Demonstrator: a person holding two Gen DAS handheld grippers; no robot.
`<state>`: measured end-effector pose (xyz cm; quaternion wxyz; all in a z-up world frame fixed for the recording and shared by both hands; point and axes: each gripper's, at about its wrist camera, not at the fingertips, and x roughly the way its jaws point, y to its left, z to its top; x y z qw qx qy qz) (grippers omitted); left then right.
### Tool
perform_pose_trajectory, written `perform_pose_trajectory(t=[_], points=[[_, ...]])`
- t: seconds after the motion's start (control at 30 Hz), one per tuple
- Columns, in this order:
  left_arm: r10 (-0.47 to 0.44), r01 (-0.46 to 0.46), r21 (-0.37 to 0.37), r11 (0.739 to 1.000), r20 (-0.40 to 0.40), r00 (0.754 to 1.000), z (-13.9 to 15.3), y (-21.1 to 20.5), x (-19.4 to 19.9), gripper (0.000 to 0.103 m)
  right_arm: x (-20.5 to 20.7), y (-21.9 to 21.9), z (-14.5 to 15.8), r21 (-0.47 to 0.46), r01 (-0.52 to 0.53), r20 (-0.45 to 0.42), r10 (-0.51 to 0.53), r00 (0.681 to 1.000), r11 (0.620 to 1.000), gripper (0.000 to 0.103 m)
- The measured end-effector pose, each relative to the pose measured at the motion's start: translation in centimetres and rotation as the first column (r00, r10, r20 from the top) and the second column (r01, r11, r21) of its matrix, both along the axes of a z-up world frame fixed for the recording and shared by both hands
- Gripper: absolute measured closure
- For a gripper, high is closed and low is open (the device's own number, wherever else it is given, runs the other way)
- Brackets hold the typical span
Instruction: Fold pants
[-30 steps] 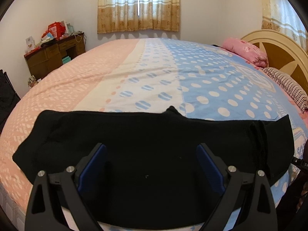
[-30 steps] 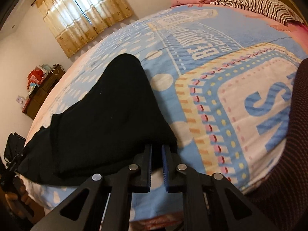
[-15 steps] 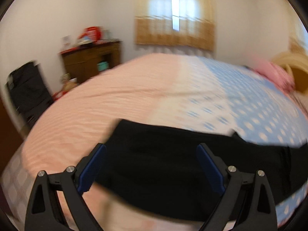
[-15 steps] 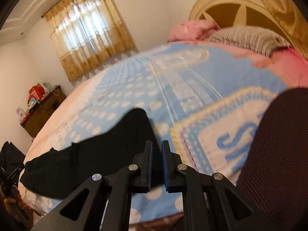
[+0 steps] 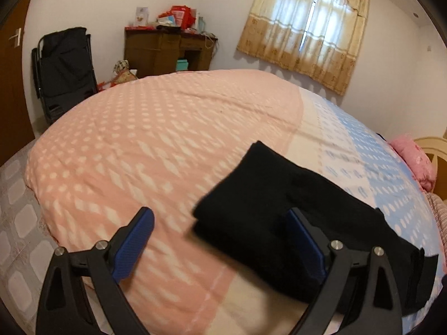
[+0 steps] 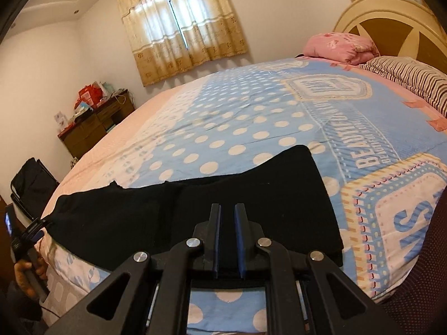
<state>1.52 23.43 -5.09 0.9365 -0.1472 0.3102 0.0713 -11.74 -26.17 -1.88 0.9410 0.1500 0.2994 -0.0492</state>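
Note:
Black pants (image 5: 282, 209) lie folded lengthwise along the near edge of the bed. In the left wrist view my left gripper (image 5: 220, 240) is open and empty, its right finger over the pants' left end and its left finger over bare pink cover. In the right wrist view the pants (image 6: 195, 212) stretch from left to right. My right gripper (image 6: 227, 237) hangs just above their near edge with its jaws nearly closed and nothing between them.
The bed cover (image 6: 251, 117) is pink on the left and blue with dots on the right. Pillows (image 6: 340, 46) and a headboard (image 6: 391, 19) are at the far right. A wooden desk (image 5: 167, 50) and a black chair (image 5: 64, 67) stand by the wall.
My left gripper swung left toward the pants' left end. My right gripper tilted up and now faces across the pants from their near edge; it stayed shut.

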Motion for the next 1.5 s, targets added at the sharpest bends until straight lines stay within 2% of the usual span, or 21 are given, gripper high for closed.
perform_pose_trajectory(t=[0.07,0.13,0.2,0.4,0.53,0.6,0.63,0.7,0.8,0.93,1.0,1.07,1.13,1.23,1.3,1.37,1.4,1.47,1.5], points=[[0.007,-0.007,0.012,1.0,-0.003,1.0,0.0,-0.5,0.1,0.006,-0.2,-0.1,0.2,-0.001,0.009,0.002,-0.009,1.0,1.0,0.092],[0.017,-0.017,0.01,1.0,0.003,1.0,0.3,-0.9,0.0,0.01,-0.5,-0.4,0.3,0.002,0.022,0.003,-0.022,1.0,1.0,0.092],[-0.014,0.014,-0.03,0.999,0.02,1.0,0.6,-1.6,0.0,0.027,-0.5,-0.6,0.2,0.008,0.028,-0.005,-0.028,1.0,1.0,0.092],[0.014,-0.012,-0.077,0.997,0.031,0.999,0.0,-1.6,-0.1,0.027,-0.7,-0.8,0.1,0.035,0.028,-0.005,-0.028,1.0,0.999,0.092],[0.043,-0.039,-0.147,0.988,0.025,0.999,0.1,-0.6,-0.1,0.031,-0.8,-0.8,0.1,0.037,0.028,-0.003,-0.028,1.0,0.999,0.092],[0.085,-0.083,-0.132,0.988,0.013,0.996,-0.1,-0.4,-0.4,0.052,-1.0,-1.1,0.1,0.047,0.039,0.004,-0.039,0.999,0.998,0.092],[0.102,-0.099,-0.132,0.986,0.013,0.995,-0.2,-0.2,-0.6,0.057,-1.2,-1.2,0.1,0.051,0.043,0.007,-0.043,0.999,0.998,0.092],[0.1,-0.094,-0.187,0.978,0.024,0.995,-0.2,0.4,-1.0,0.074,-1.3,-1.5,0.1,0.062,0.052,0.012,-0.053,0.999,0.997,0.092],[0.098,-0.089,-0.252,0.964,0.026,0.995,-0.5,0.9,-0.9,0.08,-1.5,-1.6,0.1,0.066,0.054,0.014,-0.055,0.998,0.996,0.092],[0.102,-0.094,-0.189,0.977,0.035,0.994,0.9,-0.8,-0.7,0.083,-1.7,-1.8,0.3,0.062,0.055,0.02,-0.057,0.998,0.997,0.092],[0.035,-0.023,-0.121,0.992,0.096,0.995,2.9,-2.9,-0.8,0.083,-1.6,-2.2,0.3,0.067,0.055,0.019,-0.057,0.998,0.996,0.092],[-0.044,0.054,-0.069,0.996,0.148,0.988,4.8,-5.0,-0.9,0.083,-1.6,-2.5,0.2,0.07,0.057,0.017,-0.058,0.998,0.996,0.092],[-0.172,0.174,0.007,0.985,0.192,0.966,6.8,-8.5,-1.2,0.083,-1.4,-3.1,0.1,0.079,0.06,0.013,-0.061,0.998,0.995,0.092],[-0.379,0.362,0.115,0.925,0.235,0.895,8.9,-15.1,-2.4,0.083,-1.4,-4.3,-0.2,0.107,0.081,-0.001,-0.081,0.997,0.991,0.092],[-0.504,0.474,0.174,0.863,0.26,0.823,9.7,-19.7,-3.7,0.083,-1.7,-5.4,-0.3,0.127,0.106,-0.008,-0.106,0.994,0.986,0.092],[-0.614,0.585,0.185,0.789,0.272,0.741,9.9,-24.3,-4.8,0.083,-2.1,-6.2,-0.4,0.134,0.129,-0.01,-0.129,0.992,0.983,0.092],[-0.65,0.623,0.188,0.759,0.271,0.71,9.9,-26.1,-5.1,0.083,-2.4,-6.6,-0.4,0.136,0.14,-0.011,-0.14,0.99,0.981,0.092],[-0.726,0.701,0.199,0.685,0.266,0.634,9.9,-30.1,-5.5,0.084,-3.0,-7.5,-0.5,0.141,0.158,-0.014,-0.157,0.987,0.977,0.092],[-0.765,0.736,0.219,0.64,0.271,0.584,9.9,-32.7,-6.1,0.084,-3.4,-8.0,-0.5,0.142,0.172,-0.016,-0.172,0.985,0.975,0.092]])
